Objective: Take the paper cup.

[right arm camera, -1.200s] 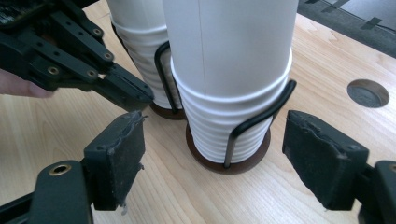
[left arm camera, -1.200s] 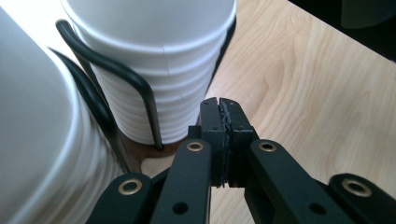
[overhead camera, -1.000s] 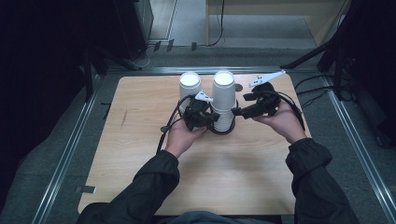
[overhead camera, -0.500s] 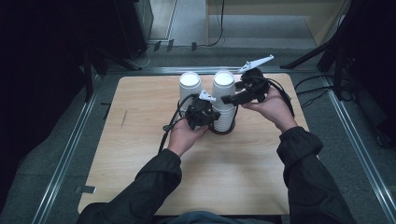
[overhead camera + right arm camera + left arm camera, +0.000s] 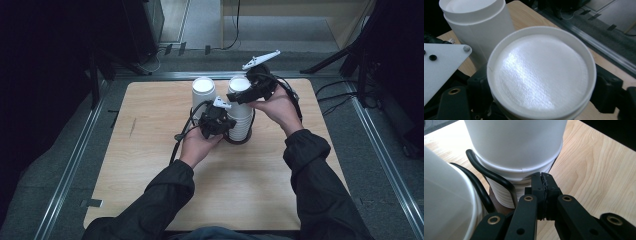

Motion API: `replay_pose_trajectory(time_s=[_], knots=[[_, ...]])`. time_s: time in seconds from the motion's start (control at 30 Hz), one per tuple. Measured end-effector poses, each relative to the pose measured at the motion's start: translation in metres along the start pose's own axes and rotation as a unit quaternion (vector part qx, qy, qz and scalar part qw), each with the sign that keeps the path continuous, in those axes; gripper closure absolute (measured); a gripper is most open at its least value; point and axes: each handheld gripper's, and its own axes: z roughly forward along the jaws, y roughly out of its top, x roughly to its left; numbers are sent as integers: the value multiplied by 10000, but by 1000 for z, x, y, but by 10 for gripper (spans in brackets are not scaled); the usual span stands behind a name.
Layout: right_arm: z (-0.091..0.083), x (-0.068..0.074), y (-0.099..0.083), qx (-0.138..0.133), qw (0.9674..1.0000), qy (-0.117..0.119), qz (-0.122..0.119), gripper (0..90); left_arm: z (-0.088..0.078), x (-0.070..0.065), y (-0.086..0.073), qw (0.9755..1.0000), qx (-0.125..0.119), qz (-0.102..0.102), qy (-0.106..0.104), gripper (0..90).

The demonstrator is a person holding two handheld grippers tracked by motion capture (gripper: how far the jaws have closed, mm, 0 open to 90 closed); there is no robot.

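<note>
High view shows two white stacks of upside-down paper cups on the tabletop (image 5: 150, 195): a tall stack of cups (image 5: 240, 107) held between both hands, and a second stack (image 5: 203, 95) just to the far left of the left tongs (image 5: 225, 125).

The left tongs sit low against the tall stack's base, their jaws pressed fully together on nothing that I can see; in the left gripper view the closed tips rest beside the ribbed rims of the nested cups (image 5: 504, 195), apparently steadying them, with a black cable (image 5: 491, 175) curling past.

The right tongs (image 5: 240, 97) are up at the top cup (image 5: 541, 72). In the right gripper view its jaws stand on either side of that cup, just under its upturned base, and they have just been closing with the cup between them. Whether the pads are pressing yet I cannot tell.

By my reading, separating the top cup from the stack is just beginning: the grasp is being set, and the cup looks seated on the others. Lifting it free and placing it, perhaps on the second stack, remains.
</note>
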Motion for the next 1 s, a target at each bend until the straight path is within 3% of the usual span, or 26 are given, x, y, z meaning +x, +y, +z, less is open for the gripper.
replay_pose_trajectory(time_s=[0.1,0.47,0.5,0.57,0.7,0.8,0.9,1.0], knots=[[0,4,4,111,9998,-109,-104,235,0,0,0,10000,23,57,20,897],[-3,5,7,188,9995,-109,-249,248,-1,0,0,10000,32,49,-19,897],[-9,4,12,-53,9999,-65,-72,250,0,0,0,10000,10,27,-11,897],[-17,2,19,-225,9997,-28,-11,250,0,0,0,10000,9,25,-6,896],[-26,7,29,-22,9998,-85,-195,248,0,1,0,10000,42,-7,-46,893],[-31,8,34,-51,9998,-60,-164,248,0,1,0,10000,43,0,-61,876],[-44,8,40,-79,9993,-138,-324,247,-1,-1,0,9999,-16,66,-133,849],[-59,7,46,-212,9995,4,-241,247,-1,-2,0,9999,-35,62,-150,849]])
